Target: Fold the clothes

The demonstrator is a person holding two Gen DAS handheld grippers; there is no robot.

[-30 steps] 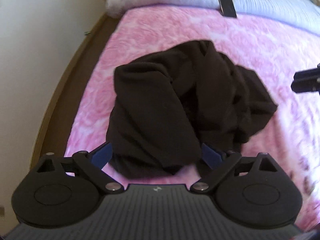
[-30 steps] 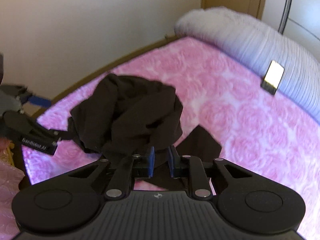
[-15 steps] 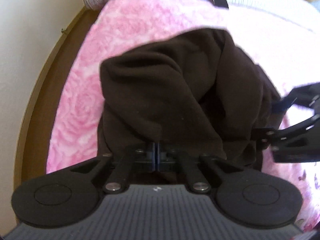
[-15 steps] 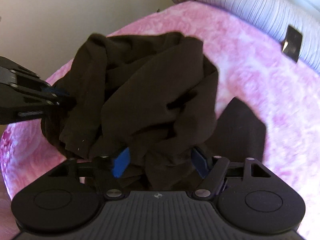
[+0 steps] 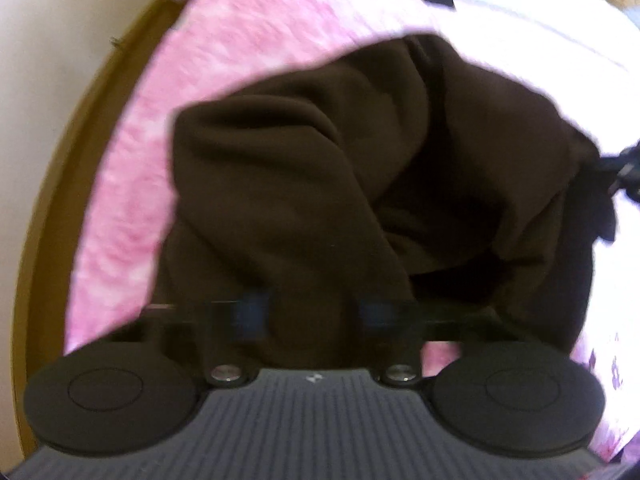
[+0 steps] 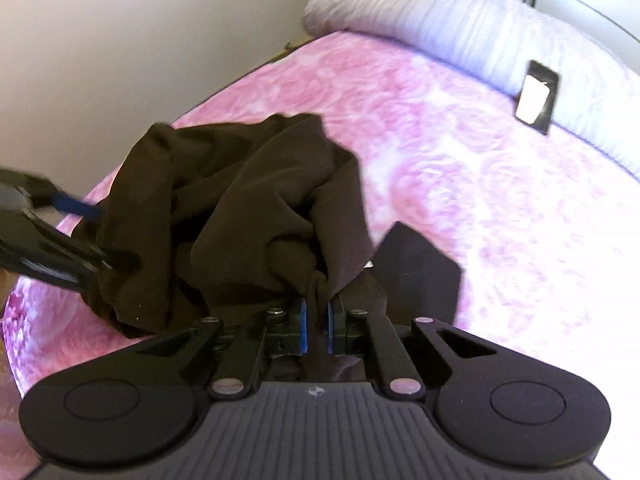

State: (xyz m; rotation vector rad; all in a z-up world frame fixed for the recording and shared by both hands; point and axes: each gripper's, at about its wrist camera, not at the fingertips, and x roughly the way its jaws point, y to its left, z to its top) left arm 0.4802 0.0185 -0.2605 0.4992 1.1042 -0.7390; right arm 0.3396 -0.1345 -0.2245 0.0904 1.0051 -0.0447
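Blur smears jaws, seemingly opening, around garment (image 5: 304, 208)

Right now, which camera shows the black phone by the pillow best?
Right wrist view: the black phone lies whole against the pillow, screen glaring. The left wrist view shows only its dark lower part, cut by the top edge.

Right claw (image 6: 315, 314) closing on dark garment (image 6: 240, 208), pink bedspread (image 6: 460, 184).

Left tool (image 5: 314, 314) tilts steeply down, jaws opening, with the dark garment (image 5: 300, 200) between its blurred pads. Right tool (image 6: 316, 314), at its 3 o'clock, is closing, pinching a fold.
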